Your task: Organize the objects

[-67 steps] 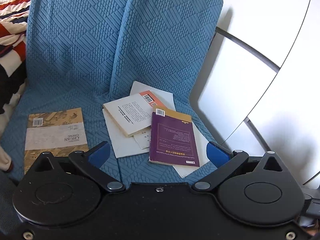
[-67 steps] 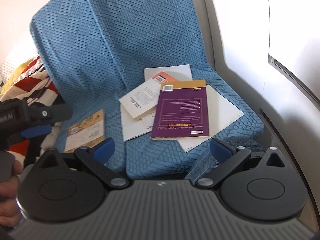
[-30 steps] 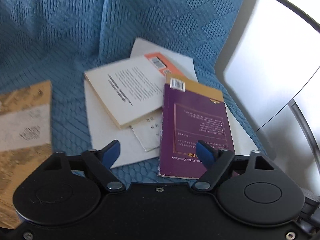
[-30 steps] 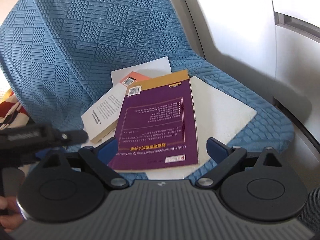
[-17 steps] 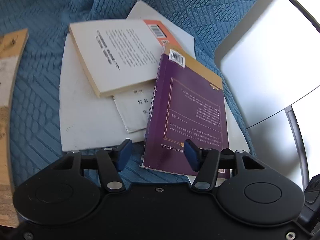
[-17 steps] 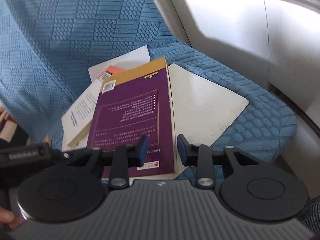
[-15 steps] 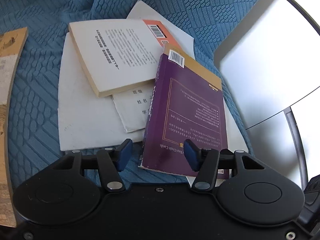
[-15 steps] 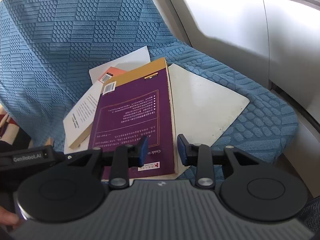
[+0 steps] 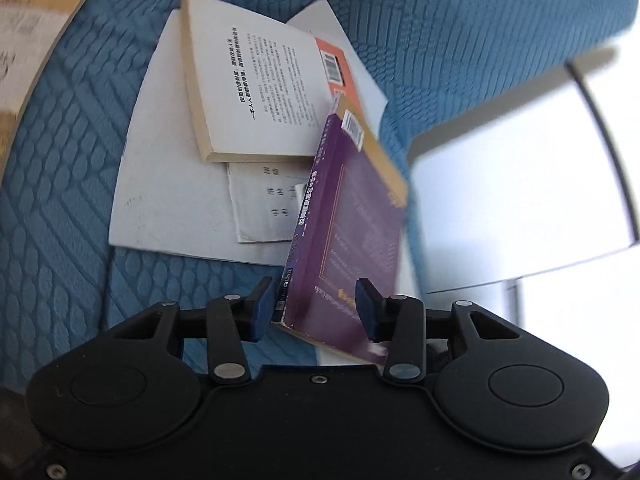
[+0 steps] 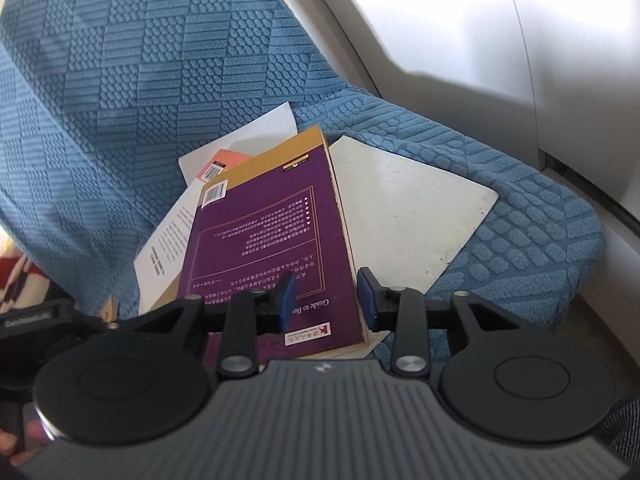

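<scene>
A purple book (image 9: 352, 216) with a tan strip lies on top of a loose pile of books and papers on a blue textured seat (image 9: 60, 240). My left gripper (image 9: 316, 306) straddles its near end. The jaws are closing: one pad sits just off the spine, the other over the cover. In the right wrist view the same purple book (image 10: 264, 236) lies below my right gripper (image 10: 326, 300). Its jaws stand narrowed but apart, one pad above the cover and one at the book's right edge, gripping nothing.
Under the purple book lie a white paperback (image 9: 256, 92), an orange-cornered book (image 9: 338, 68) and white booklets (image 10: 404, 208). A tan book (image 9: 36, 20) lies apart at the far left. A pale wall panel (image 9: 520, 180) borders the seat. A hand (image 10: 12, 452) shows bottom left.
Both grippers have dropped closer to the purple book and narrowed their jaws. The left one rolled, so the book now sits slanted between its pads. The right one has kept still lately.
</scene>
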Demonstrator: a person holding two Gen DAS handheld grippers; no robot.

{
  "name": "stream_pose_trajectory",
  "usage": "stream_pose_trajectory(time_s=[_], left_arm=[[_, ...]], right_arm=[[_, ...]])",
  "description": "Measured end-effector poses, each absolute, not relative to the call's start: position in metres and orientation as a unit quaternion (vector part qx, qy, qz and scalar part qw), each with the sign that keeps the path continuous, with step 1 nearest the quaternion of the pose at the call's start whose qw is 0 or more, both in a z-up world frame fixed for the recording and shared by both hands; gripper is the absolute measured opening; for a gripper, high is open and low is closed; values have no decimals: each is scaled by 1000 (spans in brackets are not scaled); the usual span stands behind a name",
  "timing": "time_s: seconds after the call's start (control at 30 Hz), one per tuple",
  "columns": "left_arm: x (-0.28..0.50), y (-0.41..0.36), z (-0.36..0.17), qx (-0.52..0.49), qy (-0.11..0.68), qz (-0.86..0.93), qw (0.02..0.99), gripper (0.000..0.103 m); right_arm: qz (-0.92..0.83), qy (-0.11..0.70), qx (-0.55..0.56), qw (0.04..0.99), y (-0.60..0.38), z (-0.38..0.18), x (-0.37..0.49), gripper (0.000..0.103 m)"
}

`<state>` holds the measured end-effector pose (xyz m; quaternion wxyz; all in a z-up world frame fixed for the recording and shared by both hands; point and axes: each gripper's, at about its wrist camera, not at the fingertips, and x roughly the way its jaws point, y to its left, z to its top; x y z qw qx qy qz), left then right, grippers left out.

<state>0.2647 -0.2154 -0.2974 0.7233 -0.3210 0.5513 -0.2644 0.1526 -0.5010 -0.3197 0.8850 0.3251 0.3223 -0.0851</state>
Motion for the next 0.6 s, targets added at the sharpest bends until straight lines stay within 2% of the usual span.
stream_pose_trajectory(time_s=[0.23, 0.37, 0.53, 0.57, 0.6], left_arm=[[272, -195, -309, -428, 550, -291, 656, 37], [273, -195, -331, -494, 561, -297, 594, 29], [270, -207, -335, -462, 573, -284, 614, 18], [270, -209, -334, -457, 575, -282, 617, 12], [269, -209, -331, -451, 574, -280, 624, 13]], right_arm=[[-94, 323, 334, 880, -501, -318, 151, 36], [-97, 322, 340, 879, -501, -317, 150, 36], [-97, 319, 357, 873, -504, -318, 147, 36], [-97, 319, 358, 872, -504, -318, 147, 36], [-97, 319, 362, 871, -505, -318, 147, 36]])
